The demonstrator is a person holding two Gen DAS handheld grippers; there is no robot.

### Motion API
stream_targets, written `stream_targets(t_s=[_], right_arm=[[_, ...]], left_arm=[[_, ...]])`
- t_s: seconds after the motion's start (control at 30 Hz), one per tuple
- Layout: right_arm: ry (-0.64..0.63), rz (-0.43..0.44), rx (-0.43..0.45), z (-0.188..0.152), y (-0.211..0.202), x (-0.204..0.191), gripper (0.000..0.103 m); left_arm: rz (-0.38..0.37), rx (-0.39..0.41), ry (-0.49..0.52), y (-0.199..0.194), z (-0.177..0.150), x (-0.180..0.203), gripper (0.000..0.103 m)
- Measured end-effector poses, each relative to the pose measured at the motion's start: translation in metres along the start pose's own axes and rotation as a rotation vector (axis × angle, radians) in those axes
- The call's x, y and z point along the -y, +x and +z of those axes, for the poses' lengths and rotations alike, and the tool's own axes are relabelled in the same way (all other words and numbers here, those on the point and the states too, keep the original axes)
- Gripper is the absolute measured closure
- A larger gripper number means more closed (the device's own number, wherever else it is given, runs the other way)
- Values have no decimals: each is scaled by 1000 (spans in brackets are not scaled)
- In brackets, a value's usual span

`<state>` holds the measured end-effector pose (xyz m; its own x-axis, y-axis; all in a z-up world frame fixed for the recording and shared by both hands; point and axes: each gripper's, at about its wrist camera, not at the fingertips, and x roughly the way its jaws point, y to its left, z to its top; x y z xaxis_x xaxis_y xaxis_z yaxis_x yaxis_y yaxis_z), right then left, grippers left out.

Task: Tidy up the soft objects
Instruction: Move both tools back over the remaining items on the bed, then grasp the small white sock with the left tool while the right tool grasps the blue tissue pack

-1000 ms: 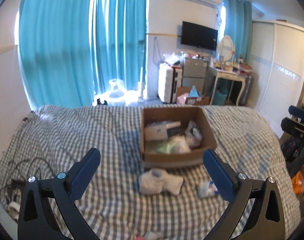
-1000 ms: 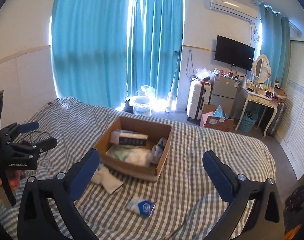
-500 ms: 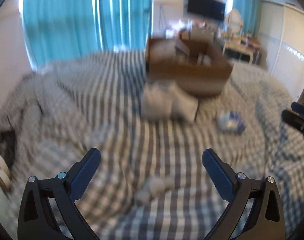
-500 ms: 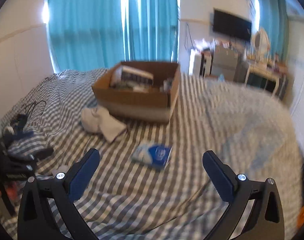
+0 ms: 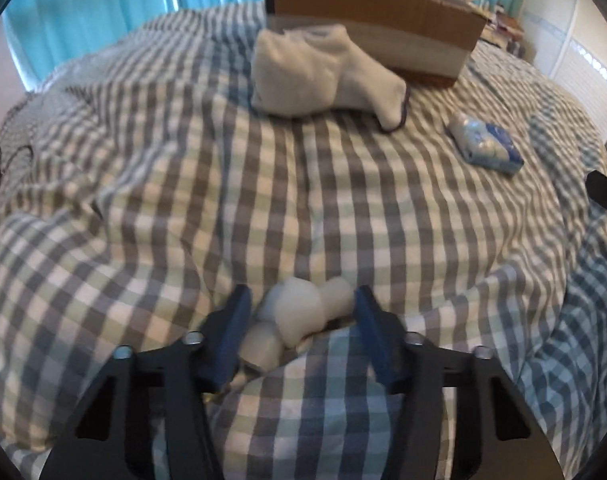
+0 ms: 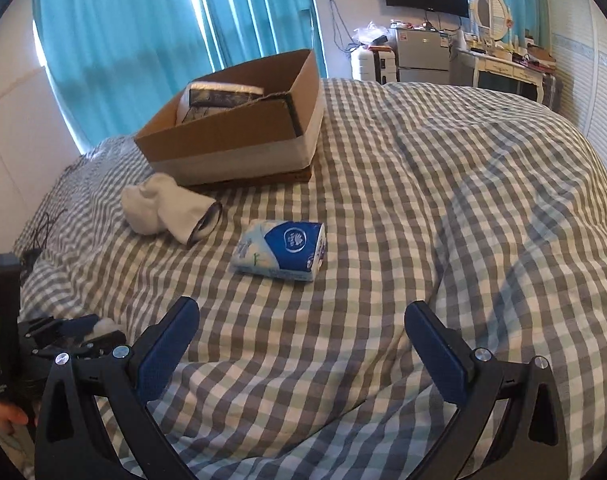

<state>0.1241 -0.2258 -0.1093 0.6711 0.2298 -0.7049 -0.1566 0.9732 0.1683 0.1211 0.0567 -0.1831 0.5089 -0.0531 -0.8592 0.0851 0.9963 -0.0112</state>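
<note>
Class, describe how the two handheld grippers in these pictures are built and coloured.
Both match. The left gripper and right gripper each have two black, angular plastic arms with triangular cut-outs and silver screw heads at the joints. Their fingers carry long, flat, dark blue pads. In the right view, the left gripper's black body bears small white lettering, too blurred to read.
</note>
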Motion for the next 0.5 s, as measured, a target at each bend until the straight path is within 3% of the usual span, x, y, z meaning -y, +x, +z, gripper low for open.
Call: stream_targets(t_s=[0.1,0.23,0.3,0.5], right_arm=[[-19,-6,-6,-3,1,-4,0],[-35,-10,-5,-5,0,-7,0],[-36,-11,-5,-5,0,-7,0],[-41,-10,-14,-5,2,-7,0]], left_arm=[[-18,-18,-1,3,-2,3,60],[-10,31,2,-11,-3,8,65],[-11,71,-10,-20,-2,3,72],[-28,130,-31,-38,4,2,75]])
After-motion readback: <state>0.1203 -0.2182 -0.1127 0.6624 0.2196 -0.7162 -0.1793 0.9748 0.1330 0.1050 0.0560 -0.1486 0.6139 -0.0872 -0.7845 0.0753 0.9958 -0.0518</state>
